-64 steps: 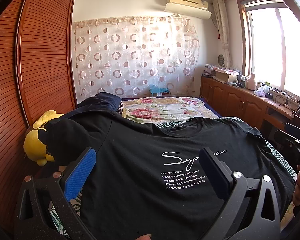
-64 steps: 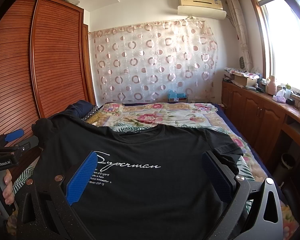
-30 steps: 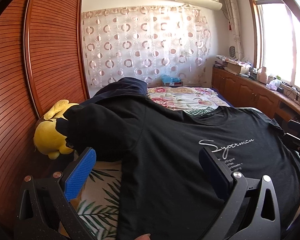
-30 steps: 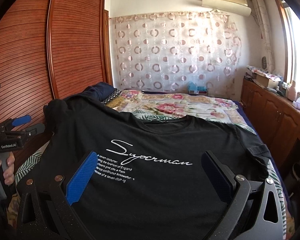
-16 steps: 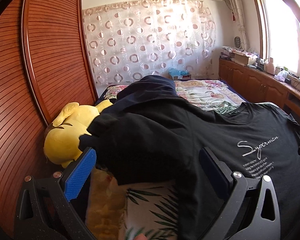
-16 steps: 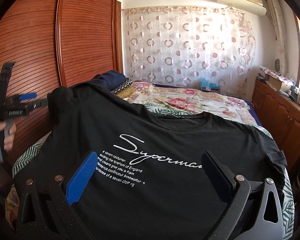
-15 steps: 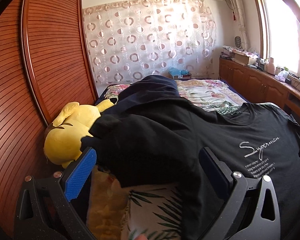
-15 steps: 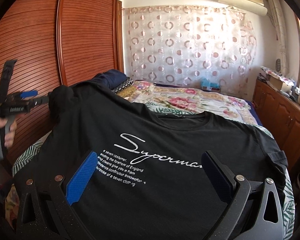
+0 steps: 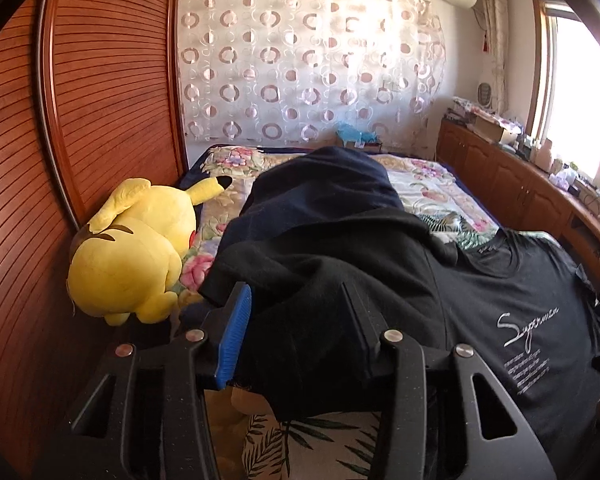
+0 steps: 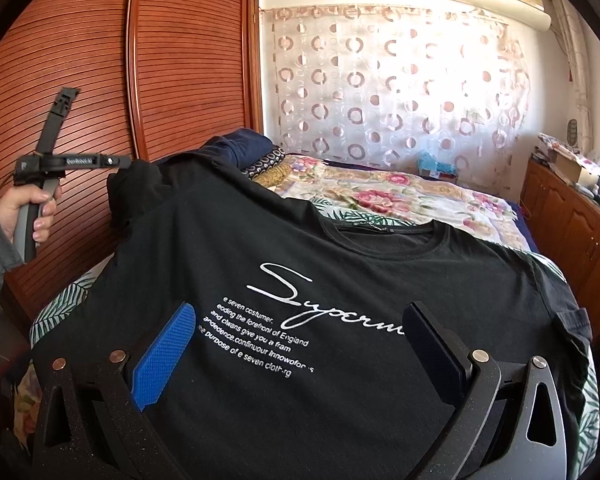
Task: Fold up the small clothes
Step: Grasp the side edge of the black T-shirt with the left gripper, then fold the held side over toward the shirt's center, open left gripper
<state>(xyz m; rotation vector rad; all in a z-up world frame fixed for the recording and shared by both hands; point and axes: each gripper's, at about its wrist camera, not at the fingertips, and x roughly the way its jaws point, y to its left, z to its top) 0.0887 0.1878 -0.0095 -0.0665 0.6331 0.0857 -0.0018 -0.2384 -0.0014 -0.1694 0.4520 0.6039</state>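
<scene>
Bed (image 10: 400,200) bears T-shirt (image 10: 340,280); sleeve (image 9: 300,280) between left jaws.

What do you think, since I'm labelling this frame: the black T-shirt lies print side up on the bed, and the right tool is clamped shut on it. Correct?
Not quite. The right tool is open, with its fingers spread wide and gripping nothing, as the right wrist view shows. The black T-shirt does lie print side up on the bed.
</scene>
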